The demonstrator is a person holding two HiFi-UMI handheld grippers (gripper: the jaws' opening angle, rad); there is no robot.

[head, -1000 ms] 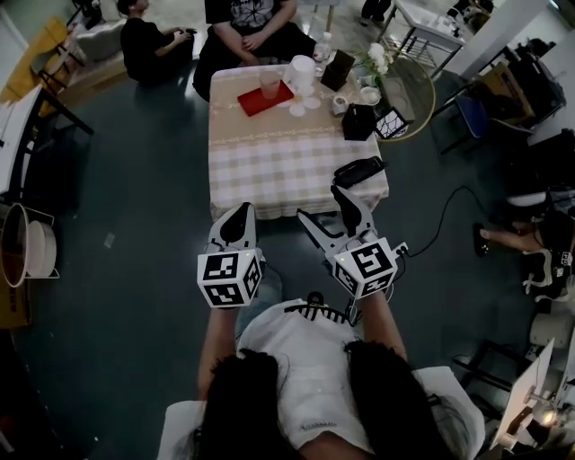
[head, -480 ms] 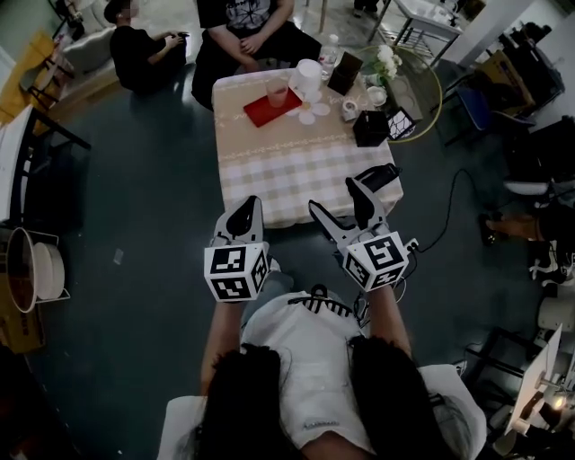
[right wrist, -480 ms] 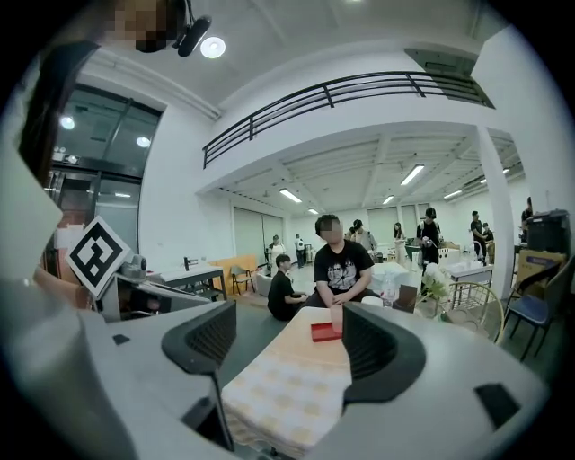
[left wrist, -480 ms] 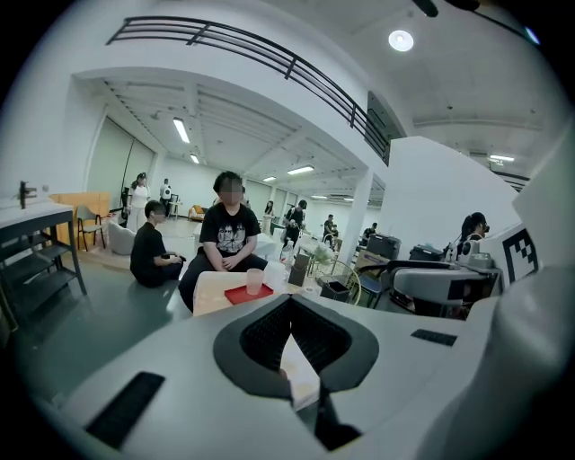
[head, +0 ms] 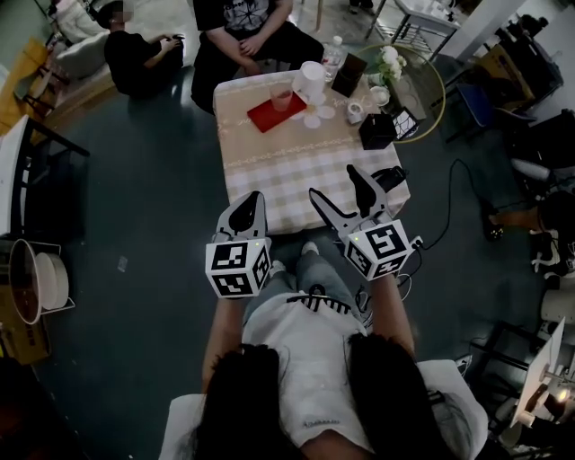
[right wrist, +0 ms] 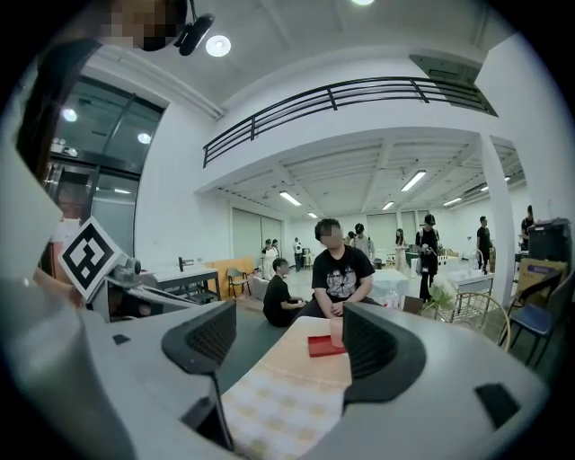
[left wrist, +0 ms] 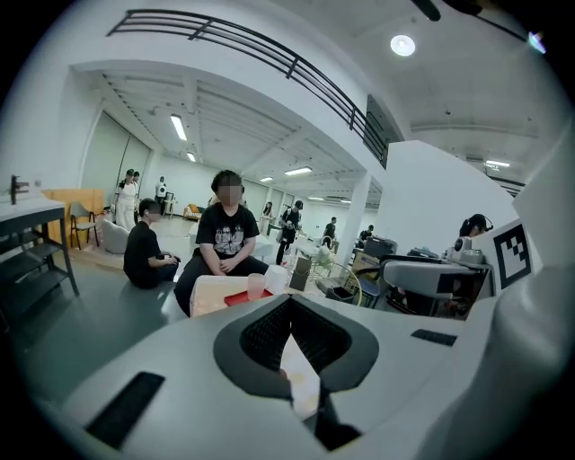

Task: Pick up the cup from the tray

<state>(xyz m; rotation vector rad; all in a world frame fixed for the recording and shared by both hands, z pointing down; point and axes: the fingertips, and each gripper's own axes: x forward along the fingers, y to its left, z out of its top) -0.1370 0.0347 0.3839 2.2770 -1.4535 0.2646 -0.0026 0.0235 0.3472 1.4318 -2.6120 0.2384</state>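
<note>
A pale pink cup (head: 280, 96) stands upright on a red tray (head: 268, 114) at the far end of a checked-cloth table (head: 296, 171). Both also show in the left gripper view as cup (left wrist: 256, 286) and tray (left wrist: 235, 297), and in the right gripper view as cup (right wrist: 336, 332) and tray (right wrist: 320, 346). My left gripper (head: 247, 212) hovers at the table's near edge, its jaws shut and empty (left wrist: 289, 305). My right gripper (head: 338, 187) is over the near right corner, open (right wrist: 287, 346). Its jaws have just widened slightly, with nothing between them. Both are far from the cup.
A white jug (head: 311, 81), small white dishes (head: 314, 118), a black box (head: 375, 133) and flowers (head: 388, 61) crowd the table's far right. A black case (head: 388, 178) lies at the near right corner. One person (head: 243, 27) sits behind the table, another (head: 135, 54) to its left.
Both grippers have moved forward together and now reach the table's near edge. The right jaws stand a little wider than a second ago.
</note>
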